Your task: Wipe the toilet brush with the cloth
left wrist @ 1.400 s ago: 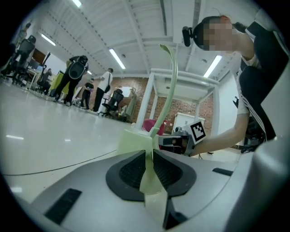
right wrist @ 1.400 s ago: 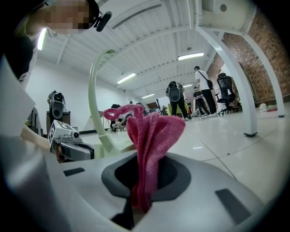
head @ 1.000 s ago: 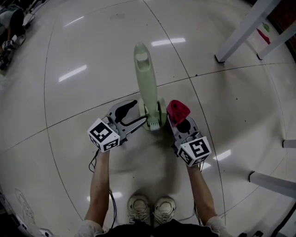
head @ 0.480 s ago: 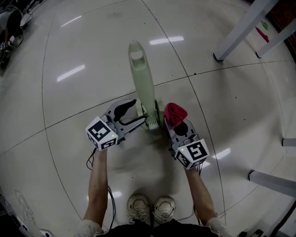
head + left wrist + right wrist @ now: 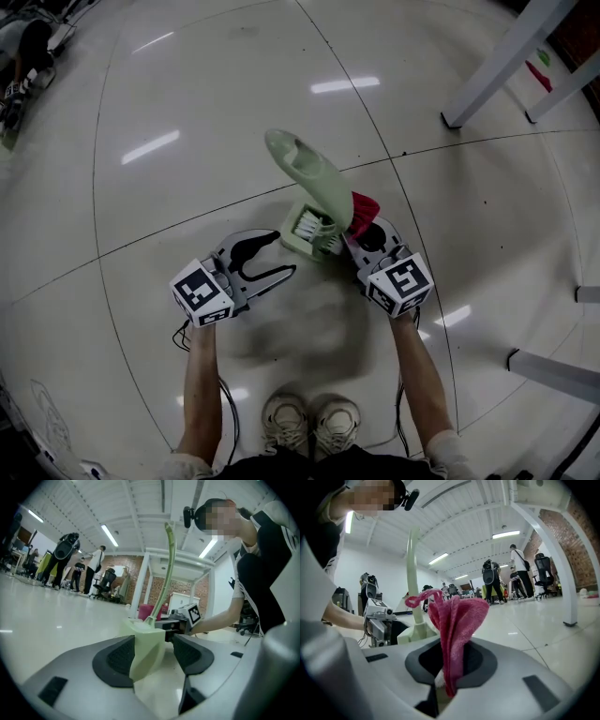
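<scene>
The pale green toilet brush (image 5: 314,183) leans tilted over the floor, and white bristles show at its square base (image 5: 305,230). My left gripper (image 5: 284,253) is open. The base (image 5: 143,644) lies between its jaws against the left pad, with a gap to the right pad. The thin handle (image 5: 168,559) rises above it. My right gripper (image 5: 361,234) is shut on a pink-red cloth (image 5: 364,214), which touches the brush's right side. In the right gripper view the cloth (image 5: 454,620) stands up from the jaws, with the handle (image 5: 412,569) behind it.
White table legs (image 5: 497,56) stand at the upper right and metal legs (image 5: 553,370) at the right edge. The person's shoes (image 5: 309,422) are below the grippers. A cable (image 5: 225,412) trails by the left arm. People and office chairs (image 5: 518,571) stand far off.
The brush has tipped from nearly upright to a strong tilt, and its base now shows bristles. My left gripper drew back towards the person. The right gripper pushed the cloth against the brush.
</scene>
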Demonstrator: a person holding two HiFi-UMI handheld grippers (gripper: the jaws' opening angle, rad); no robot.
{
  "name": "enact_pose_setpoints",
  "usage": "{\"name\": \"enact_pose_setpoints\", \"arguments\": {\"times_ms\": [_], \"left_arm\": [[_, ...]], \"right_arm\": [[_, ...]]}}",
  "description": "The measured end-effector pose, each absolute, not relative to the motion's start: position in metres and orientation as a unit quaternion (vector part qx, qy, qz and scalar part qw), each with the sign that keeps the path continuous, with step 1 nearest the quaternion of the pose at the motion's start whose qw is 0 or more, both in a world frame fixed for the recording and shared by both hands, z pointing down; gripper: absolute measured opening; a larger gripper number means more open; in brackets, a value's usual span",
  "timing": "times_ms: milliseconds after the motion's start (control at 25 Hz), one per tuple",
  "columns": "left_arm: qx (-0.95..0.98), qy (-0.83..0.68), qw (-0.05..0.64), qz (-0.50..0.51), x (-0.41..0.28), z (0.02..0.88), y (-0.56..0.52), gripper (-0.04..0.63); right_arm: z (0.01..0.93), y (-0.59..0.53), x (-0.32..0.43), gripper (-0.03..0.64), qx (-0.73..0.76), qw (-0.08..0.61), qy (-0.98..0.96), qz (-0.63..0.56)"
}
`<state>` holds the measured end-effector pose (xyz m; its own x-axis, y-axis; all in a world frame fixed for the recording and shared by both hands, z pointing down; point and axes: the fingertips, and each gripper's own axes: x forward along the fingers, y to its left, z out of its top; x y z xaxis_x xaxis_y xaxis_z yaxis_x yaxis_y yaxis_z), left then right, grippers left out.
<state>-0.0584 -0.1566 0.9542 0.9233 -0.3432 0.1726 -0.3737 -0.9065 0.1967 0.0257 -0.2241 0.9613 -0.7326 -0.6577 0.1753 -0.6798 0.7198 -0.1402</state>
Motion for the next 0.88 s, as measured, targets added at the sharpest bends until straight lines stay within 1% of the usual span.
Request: {"name": "enact_pose_setpoints", "arguments": {"times_ms": [160,240,520,600,680,880], "left_arm": [[0.981,-0.128,0.130,0.069,-0.042,0.953,-0.127,0.261],[0.981,-0.123,0.133,0.063,-0.035,0.953,-0.122,0.261],[0.978,-0.155,0.136,0.027,-0.045,0.942,-0.136,0.261],[0.977,-0.166,0.134,0.022,-0.048,0.940,-0.142,0.261],[0.975,-0.173,0.135,0.017,-0.049,0.940,-0.146,0.261],[0.973,-0.178,0.143,0.015,-0.041,0.945,-0.145,0.261]], "right_arm": [[0.958,-0.235,0.010,0.031,0.317,0.078,-0.944,0.053],[0.954,-0.244,0.014,0.031,0.328,0.077,-0.941,0.037],[0.928,-0.265,0.079,0.031,0.465,0.004,-0.885,0.034],[0.923,-0.264,0.098,0.031,0.493,-0.020,-0.868,0.048],[0.930,-0.262,0.105,0.031,0.497,-0.041,-0.862,0.090],[0.968,-0.250,0.087,0.031,0.473,-0.035,-0.865,0.160]]}}
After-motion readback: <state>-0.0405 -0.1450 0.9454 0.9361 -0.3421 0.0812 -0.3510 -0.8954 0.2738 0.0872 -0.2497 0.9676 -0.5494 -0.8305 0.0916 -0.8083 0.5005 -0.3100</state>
